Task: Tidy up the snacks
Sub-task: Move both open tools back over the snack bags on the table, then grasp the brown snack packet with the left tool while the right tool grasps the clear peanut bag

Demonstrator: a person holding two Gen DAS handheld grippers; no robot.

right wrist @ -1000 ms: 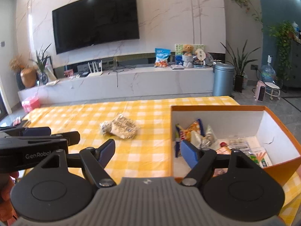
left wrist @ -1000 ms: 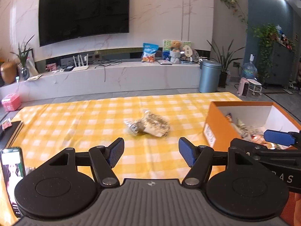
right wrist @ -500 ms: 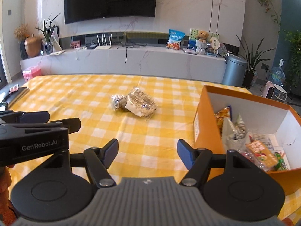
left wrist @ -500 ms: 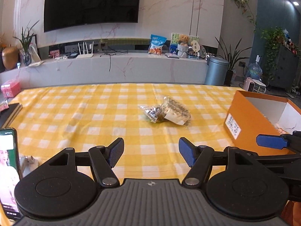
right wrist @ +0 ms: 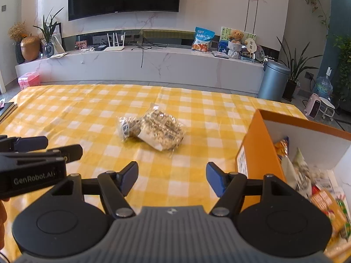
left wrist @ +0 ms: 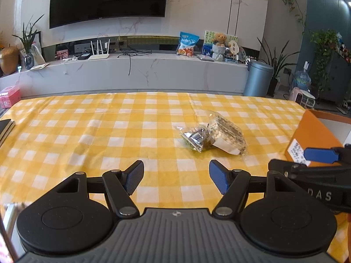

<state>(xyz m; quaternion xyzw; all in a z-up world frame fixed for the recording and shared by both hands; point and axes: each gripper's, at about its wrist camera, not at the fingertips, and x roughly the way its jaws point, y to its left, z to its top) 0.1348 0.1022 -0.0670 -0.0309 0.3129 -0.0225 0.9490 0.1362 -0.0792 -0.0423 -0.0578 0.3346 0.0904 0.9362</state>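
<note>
Left wrist view puts the two clear snack bags (left wrist: pixel 211 136) ahead and slightly right of my left hand-held gripper (left wrist: pixel 176 176), jaws wide, empty. My right hand-held gripper (right wrist: pixel 172 175), equally wide, has them ahead-left, about as near. Crinkly lumpy film, overlapping, long axis running left-right; orange cardboard box (right wrist: pixel 252 140) lies right on the checked tabletop (left wrist: pixel 87 131).

Each camera sits behind its own gripper, low over the table (left wrist: pixel 65 127), facing forward along the fingers toward the TV wall (left wrist: pixel 197 6). The left wrist view looks from the left; the box (left wrist: pixel 307 135) lies at its right edge. The right wrist view looks from the right, close beside the box (right wrist: pixel 252 144). Both views share the snack bags (left wrist: pixel 210 135) (right wrist: pixel 153 131), the table and the wall. Each view catches the other gripper at its edge.
</note>
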